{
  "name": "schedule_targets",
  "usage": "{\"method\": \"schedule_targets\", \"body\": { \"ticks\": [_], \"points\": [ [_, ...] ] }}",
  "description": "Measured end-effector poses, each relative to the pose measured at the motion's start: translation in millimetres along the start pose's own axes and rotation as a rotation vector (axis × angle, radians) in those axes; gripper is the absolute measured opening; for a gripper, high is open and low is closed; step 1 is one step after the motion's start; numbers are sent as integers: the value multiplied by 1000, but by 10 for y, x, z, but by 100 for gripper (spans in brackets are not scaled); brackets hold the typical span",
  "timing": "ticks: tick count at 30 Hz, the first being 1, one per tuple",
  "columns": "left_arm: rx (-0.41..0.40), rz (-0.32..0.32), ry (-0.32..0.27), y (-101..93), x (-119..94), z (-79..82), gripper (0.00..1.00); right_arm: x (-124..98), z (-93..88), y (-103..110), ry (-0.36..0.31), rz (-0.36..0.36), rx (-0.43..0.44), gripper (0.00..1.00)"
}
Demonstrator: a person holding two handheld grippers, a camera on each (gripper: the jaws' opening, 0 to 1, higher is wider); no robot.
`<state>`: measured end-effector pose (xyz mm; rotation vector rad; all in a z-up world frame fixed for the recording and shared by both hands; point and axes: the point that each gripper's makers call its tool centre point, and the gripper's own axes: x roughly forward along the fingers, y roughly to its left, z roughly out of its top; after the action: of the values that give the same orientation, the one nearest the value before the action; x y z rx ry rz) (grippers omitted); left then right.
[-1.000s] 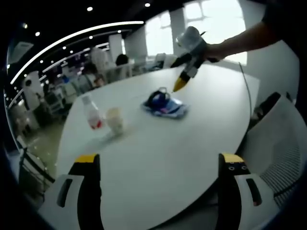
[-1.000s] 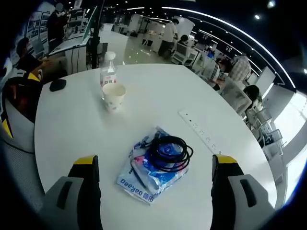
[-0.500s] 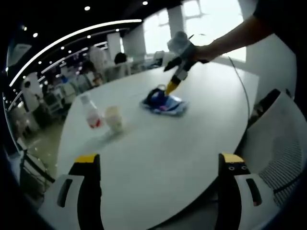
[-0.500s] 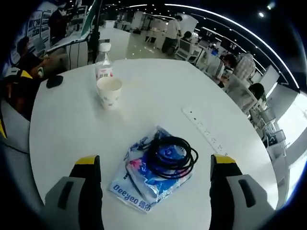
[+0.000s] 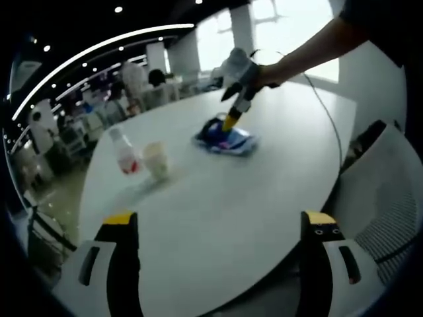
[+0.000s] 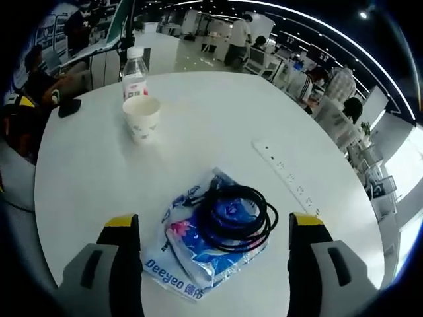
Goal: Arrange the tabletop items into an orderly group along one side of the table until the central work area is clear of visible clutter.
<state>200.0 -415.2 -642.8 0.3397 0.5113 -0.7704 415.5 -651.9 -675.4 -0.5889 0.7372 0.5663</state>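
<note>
Step in hand: approach to first pick. Right hand-held gripper [image 6: 215, 247] hovered over blue packet [image 6: 198, 247] with black cable coil [image 6: 236, 218] on top, mid-bench [image 6: 92, 178]; jaws stood apart, empty, straddling packet. Left hand-held gripper [image 5: 221, 241] hung back at bench edge, jaws apart, holding nothing. Paper cup [image 6: 142, 119] and water bottle [image 6: 134, 72] stood close together near far edge; small dark object [image 6: 69, 107] beside them, possibly mouse. Power strip [image 6: 287, 181] lay right of packet. Next move, likely: lower, close on packet and cable, carry toward cup.
</note>
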Motion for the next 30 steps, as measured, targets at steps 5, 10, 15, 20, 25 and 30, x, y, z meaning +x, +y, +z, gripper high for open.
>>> {"method": "schedule_targets", "body": {
  "ticks": [5, 10, 15, 20, 25, 30],
  "points": [
    [0, 5, -1, 4, 0, 2, 99, 63, -21, -11, -9, 2, 9, 89],
    [-1, 14, 1, 17, -1, -3, 99, 117, -61, -4, -5, 7, 14, 88],
    [-20, 26, -4, 42, -9, 1, 99, 194, -99, 8, 0, 15, 20, 87],
    [-17, 29, 6, 43, -4, -12, 98, 267, -120, 22, 4, 23, 18, 85],
    [-14, 30, 18, 48, -2, -31, 97, 328, -110, 44, -18, 36, 23, 83],
    [-7, 31, 29, 45, 0, -46, 95, 380, -137, 51, -29, 45, 34, 76]
  ]
}}
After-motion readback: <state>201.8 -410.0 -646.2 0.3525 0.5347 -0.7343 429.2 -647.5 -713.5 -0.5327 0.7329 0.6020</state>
